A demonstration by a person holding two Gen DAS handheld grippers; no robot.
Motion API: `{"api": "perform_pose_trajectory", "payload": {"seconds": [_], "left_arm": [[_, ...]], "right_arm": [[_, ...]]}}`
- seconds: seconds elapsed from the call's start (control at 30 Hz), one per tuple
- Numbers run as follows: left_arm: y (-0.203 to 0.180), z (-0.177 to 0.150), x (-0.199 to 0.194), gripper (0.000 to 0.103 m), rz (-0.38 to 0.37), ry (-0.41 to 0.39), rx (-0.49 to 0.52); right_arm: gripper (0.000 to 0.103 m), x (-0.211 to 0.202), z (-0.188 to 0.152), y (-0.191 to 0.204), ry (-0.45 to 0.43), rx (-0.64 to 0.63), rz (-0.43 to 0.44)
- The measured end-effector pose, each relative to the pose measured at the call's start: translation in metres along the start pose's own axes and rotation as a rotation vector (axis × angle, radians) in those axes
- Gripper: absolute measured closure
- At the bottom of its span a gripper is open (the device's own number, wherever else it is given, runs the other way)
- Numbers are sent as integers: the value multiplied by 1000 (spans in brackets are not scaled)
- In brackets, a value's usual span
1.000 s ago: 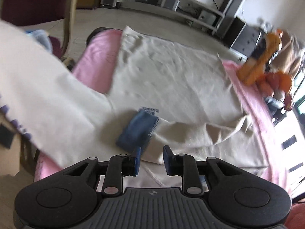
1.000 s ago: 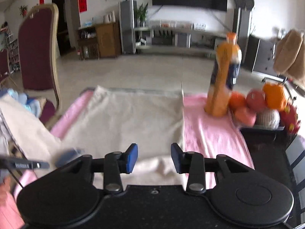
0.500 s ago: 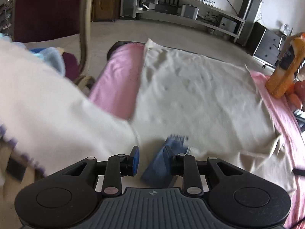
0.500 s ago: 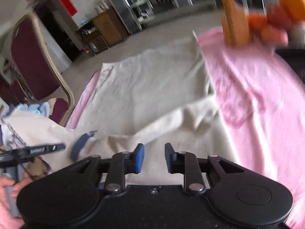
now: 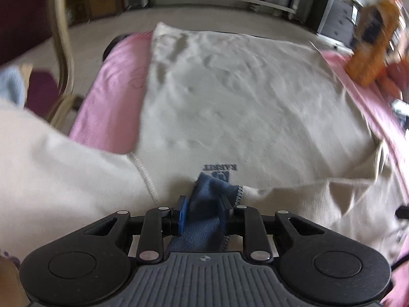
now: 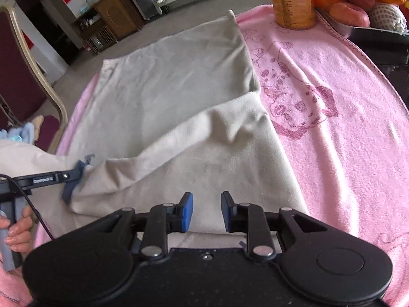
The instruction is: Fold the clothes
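Note:
A cream garment (image 5: 230,97) lies spread on a pink towel (image 5: 107,97); it also shows in the right wrist view (image 6: 173,97). Its near part is folded over, with a sleeve lying across it (image 6: 230,133). My left gripper (image 5: 204,209) is shut on the garment's blue cuff (image 5: 212,199), and the cuff (image 6: 76,176) shows at the left of the right wrist view. My right gripper (image 6: 206,209) is open and empty just above the garment's near edge.
An orange bottle (image 6: 291,2) and a tray of fruit (image 6: 358,7) stand at the far right on the pink towel (image 6: 332,128). A maroon chair (image 6: 23,71) with clothes on its seat stands at the left.
The blue cuff has come between my left gripper's fingers, which have closed on it. My right gripper has tilted down toward the garment's near edge and opened a little wider.

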State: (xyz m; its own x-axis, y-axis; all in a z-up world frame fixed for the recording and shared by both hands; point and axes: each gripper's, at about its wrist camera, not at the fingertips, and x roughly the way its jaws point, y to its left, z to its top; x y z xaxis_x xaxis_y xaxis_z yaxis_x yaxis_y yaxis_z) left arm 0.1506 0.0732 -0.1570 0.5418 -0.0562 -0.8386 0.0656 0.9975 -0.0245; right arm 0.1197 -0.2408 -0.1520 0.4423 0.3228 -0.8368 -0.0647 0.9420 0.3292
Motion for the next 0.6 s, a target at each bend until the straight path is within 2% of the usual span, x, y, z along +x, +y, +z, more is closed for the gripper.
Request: {"api": "perform_pose_trajectory", "payload": {"seconds": [0.07,0.13,0.23,0.37,0.43,0.6], "left_arm": [[-9,-4,-3,95,40,-35,43],[-15,-8,-9,101,80,-77,58],[-13,-10,-30,101,125,-139,2],[6,-13,-71,101,135,-213,-127],[14,-11,-71,101,160,-208,-155],[28,-11,-27,102,262,-78,-167]], "right_arm": [[79,5,0,-2,17,1,-23],[79,10,0,-5,36,10,-46],[79,11,-1,-7,35,8,-55],[77,-2,0,-10,-39,30,-39],[76,-8,1,-12,-76,41,-30],[72,-25,2,-16,-168,68,-10]]}}
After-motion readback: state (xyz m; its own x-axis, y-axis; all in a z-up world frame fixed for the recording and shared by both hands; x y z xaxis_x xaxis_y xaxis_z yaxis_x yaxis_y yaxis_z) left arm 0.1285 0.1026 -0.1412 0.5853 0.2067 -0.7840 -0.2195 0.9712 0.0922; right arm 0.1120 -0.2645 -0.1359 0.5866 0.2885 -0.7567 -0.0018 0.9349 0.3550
